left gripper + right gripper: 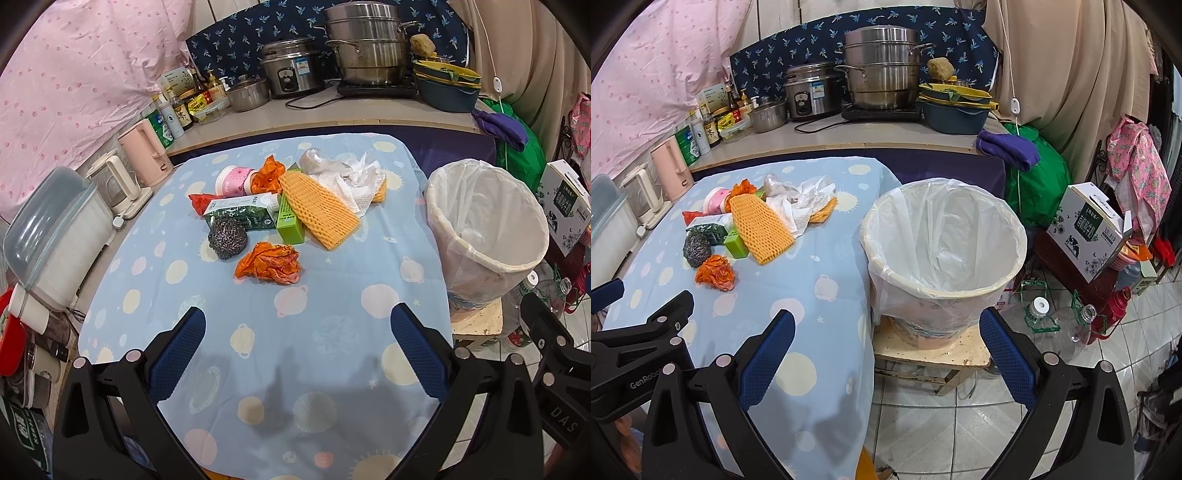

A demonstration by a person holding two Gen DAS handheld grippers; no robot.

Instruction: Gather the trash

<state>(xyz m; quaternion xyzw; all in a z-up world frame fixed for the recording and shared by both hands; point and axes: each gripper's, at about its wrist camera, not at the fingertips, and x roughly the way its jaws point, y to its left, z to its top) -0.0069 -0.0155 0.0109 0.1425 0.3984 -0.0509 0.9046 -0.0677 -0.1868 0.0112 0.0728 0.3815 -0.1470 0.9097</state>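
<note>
Both spread wide and empty: left gripper (297, 347) above the tablecloth (332, 295), crumpled orange wrapper (269, 264) nearest ahead of its fingertips, the trash pile (284, 199) just beyond. Best to drop straight onto that wrapper, pinch it alone, then swing rightward to the lined bin (942, 251). Only from the right gripper (886, 343): bin interior, its stool (934, 354) beneath.

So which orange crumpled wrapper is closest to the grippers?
The orange wrapper lying alone in front of the steel scrubber; the other orange one sits farther back beside the pink cup.
</note>
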